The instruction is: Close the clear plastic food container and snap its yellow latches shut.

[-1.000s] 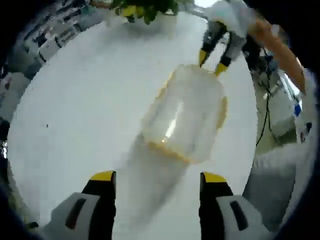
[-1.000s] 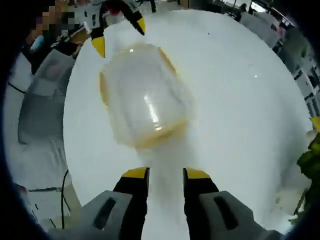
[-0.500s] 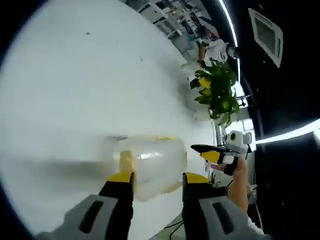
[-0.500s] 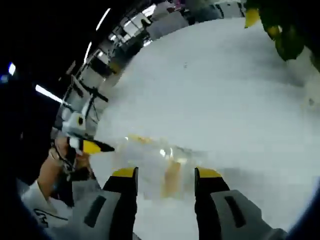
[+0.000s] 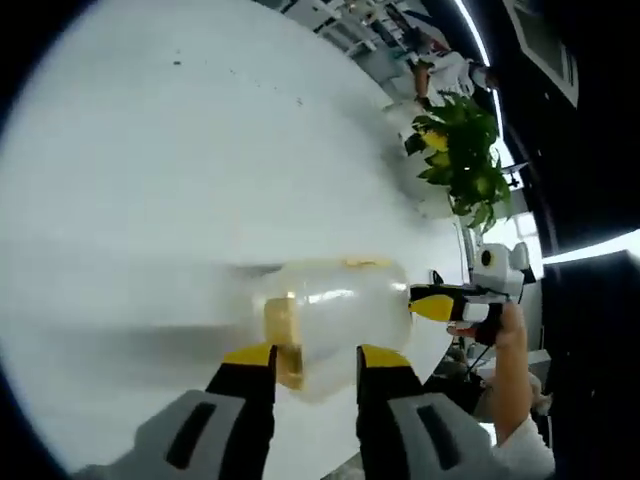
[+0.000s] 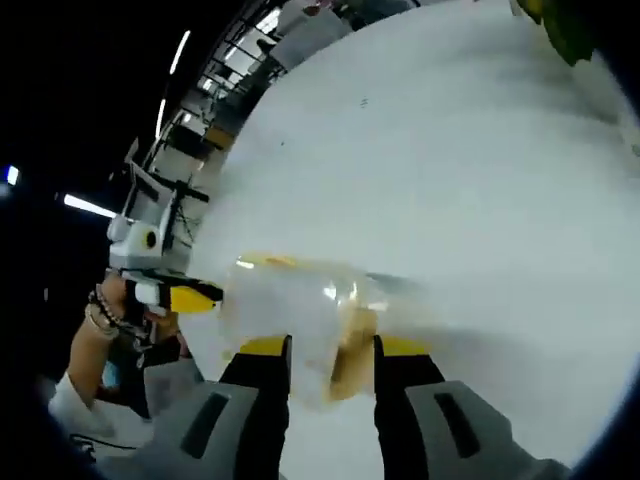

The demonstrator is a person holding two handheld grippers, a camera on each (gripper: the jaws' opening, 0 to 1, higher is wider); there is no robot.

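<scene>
On the white worktop: clear plastic food container (image 5: 335, 325), blurred, lying near one edge of the worktop (image 5: 150, 170).
Container, right gripper view: same clear body (image 6: 290, 310) with a pale yellow rim; lid state cannot be told from the blur.
Yellow latch, left side: one yellow latch (image 5: 283, 335) on the end of the container nearest the left hand-held gripper, just above and between its jaw tips.
Yellow latch, right side: one yellow latch (image 6: 350, 350) on the opposite end, between the jaw tips of the right hand-held gripper.
Left hand-held gripper (image 5: 312, 357): jaws partly open, yellow tips either side of the container's end; whether they press it cannot be told.
Right hand-held gripper (image 6: 327, 347): jaws partly open, tips flanking the latch end; contact cannot be told.
Left gripper view, far end: the right hand-held gripper's yellow tip at the container's far end, held by a hand (image 5: 500, 335).
Right gripper view, far end: the left hand-held gripper's yellow tip at the container, held by a hand (image 6: 105, 320) with a wrist bracelet.
Background: potted green plant (image 5: 455, 150) near the far edge of the worktop.
</scene>
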